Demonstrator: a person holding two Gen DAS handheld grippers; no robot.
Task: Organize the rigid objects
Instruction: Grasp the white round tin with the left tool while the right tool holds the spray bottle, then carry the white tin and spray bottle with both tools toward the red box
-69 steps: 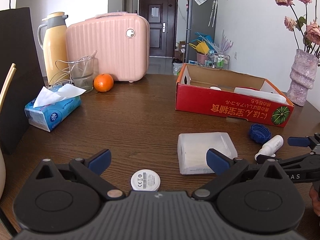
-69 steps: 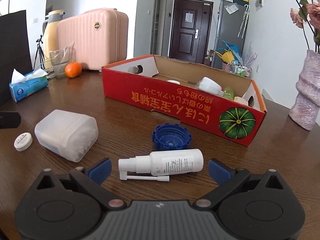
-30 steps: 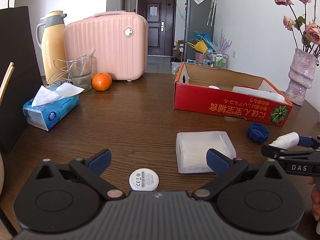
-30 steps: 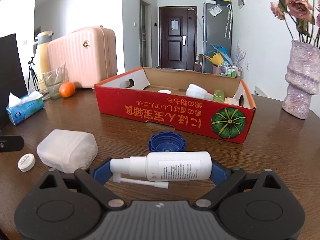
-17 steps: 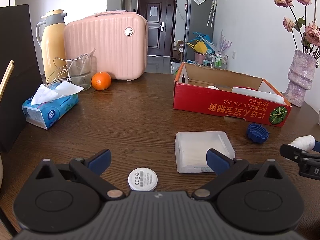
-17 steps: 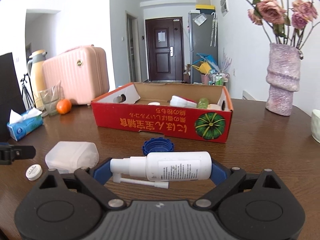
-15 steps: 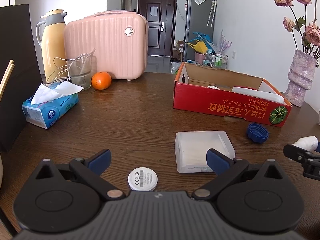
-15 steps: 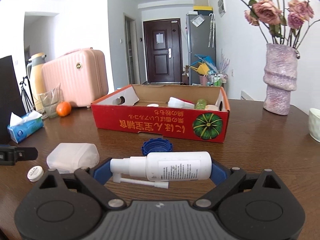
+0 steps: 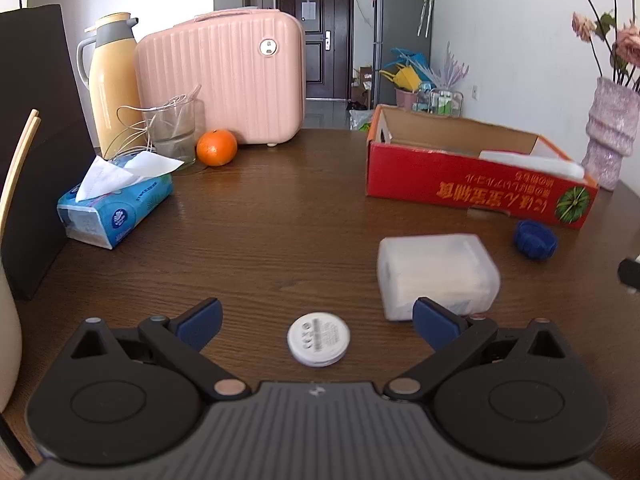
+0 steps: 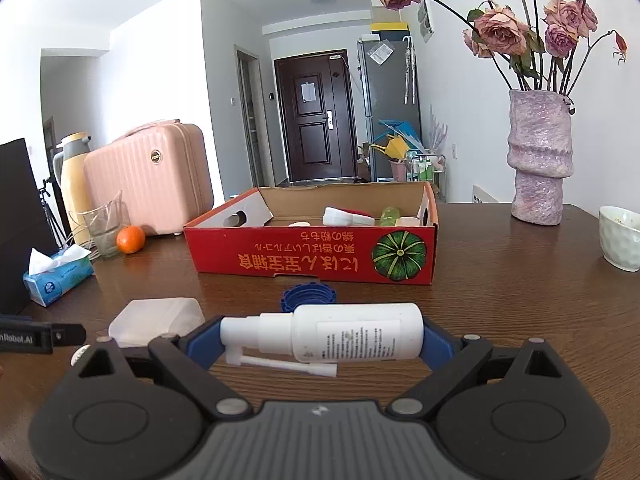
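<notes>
Right claw [image 10: 320, 340] grips the bottle [image 10: 340, 336] crosswise; box [image 10: 312, 260] lies at 12 o'clock. Left claw [image 9: 318, 316] gapes, empty.

The left tongs [image 9: 316, 322] stand spread wide, their blue-padded fingers [image 9: 199, 322] well apart and holding nothing, low over the brown wooden table [image 9: 280, 220]. The right tongs [image 10: 320, 338] are raised above the table and closed, clamping a white plastic spray bottle [image 10: 348, 338] crosswise between their blue pads, nozzle toward the left finger.
</notes>
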